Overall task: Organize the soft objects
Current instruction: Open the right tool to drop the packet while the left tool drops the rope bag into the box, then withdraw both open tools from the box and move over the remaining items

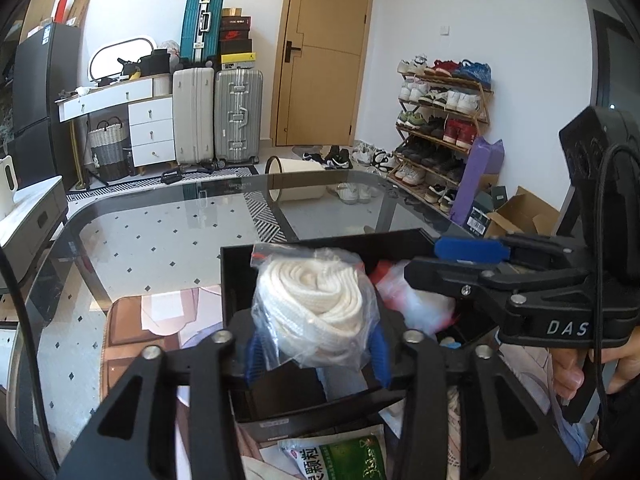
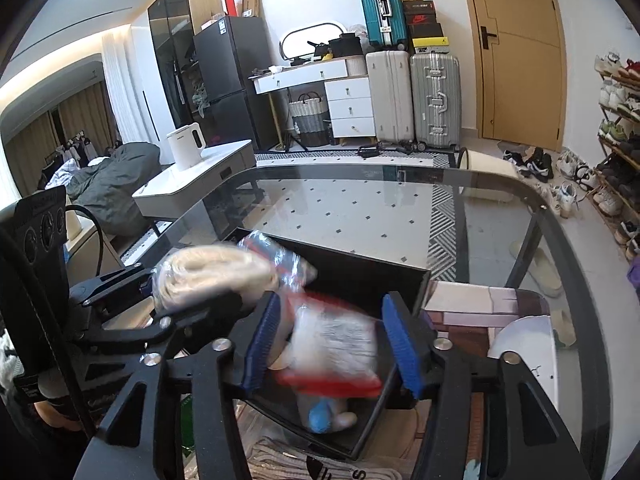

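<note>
Gripping crinkly bagged rope coil [image 1: 316, 312], black box [image 1: 236, 276]

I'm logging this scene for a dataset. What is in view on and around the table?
Bagged rope coil: 1, white in clear plastic, held above the bin.
Bin: 1, black, on the table.
Red-edged bag: 1, clear with white contents, blurred, in the bin.
Glass table: 1, dark-rimmed.
Green packet: 1, near the bin.
Suitcases: 3, teal, cream, silver, by the wall.
Left gripper: shut on the coil.
Right gripper: open, over the bin.
</note>
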{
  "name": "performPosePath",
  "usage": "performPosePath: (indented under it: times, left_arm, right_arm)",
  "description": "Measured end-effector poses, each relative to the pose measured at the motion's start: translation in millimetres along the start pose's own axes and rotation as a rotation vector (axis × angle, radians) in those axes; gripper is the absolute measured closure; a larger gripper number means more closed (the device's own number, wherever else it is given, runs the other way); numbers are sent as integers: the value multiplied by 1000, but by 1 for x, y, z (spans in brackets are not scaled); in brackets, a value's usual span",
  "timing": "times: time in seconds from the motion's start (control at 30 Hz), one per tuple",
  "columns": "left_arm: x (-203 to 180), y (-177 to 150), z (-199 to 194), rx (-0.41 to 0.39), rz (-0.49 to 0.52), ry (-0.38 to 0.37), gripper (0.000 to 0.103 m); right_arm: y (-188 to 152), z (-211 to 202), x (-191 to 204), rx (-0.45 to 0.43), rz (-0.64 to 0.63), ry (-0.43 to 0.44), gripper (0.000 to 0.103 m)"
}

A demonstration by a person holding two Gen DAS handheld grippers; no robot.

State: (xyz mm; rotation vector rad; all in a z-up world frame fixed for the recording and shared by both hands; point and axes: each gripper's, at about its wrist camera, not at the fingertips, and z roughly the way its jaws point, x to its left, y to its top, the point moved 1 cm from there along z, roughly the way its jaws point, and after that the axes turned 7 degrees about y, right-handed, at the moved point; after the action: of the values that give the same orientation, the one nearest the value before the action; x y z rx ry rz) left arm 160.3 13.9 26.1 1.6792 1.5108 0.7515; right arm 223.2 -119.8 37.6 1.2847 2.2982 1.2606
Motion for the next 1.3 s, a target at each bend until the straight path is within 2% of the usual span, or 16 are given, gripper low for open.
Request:
performPosePath:
  times: [0.07,0.13,0.17,0.2,0.23,0.27,0.3,0.33,0.47,0.97,1.3]
  left_arm:
    - [0,0,-2,3,-5,-7,41]
    - [1,0,-6,9,-9,-2,38]
    - [2,0,-9,6,-10,2,36]
    - [4,0,-11,3,-12,4,28]
    - [5,0,-15,-1,-16,11,14]
    - [6,0,-20,-17,-22,24,5]
    - [7,0,-26,-35,-27,35,2]
    - [8,0,-31,-49,-31,43,0]
    - [13,-4,-45,-53,-40,66,0]
    - [20,-49,-82,-4,-41,118,0]
    - [16,-76,-93,40,-30,107,0]
  right_arm:
    - [-1,-4,-1,-2,-2,4,46]
    - [-3,-9,0,-3,-8,-6,42]
    - [-4,-12,1,-5,-11,-8,36]
    - [-6,-16,1,-9,-12,-9,33]
    - [-7,-19,1,-12,-11,-9,27]
    - [-10,-22,1,-14,-8,-9,18]
    - [-12,-26,1,-15,-4,-8,9]
    - [-14,-29,2,-13,-1,-5,6]
    - [-25,-43,4,-12,-5,-5,1]
    - [-66,-79,5,-3,26,-24,1]
    - [-89,-88,17,14,9,-22,1]
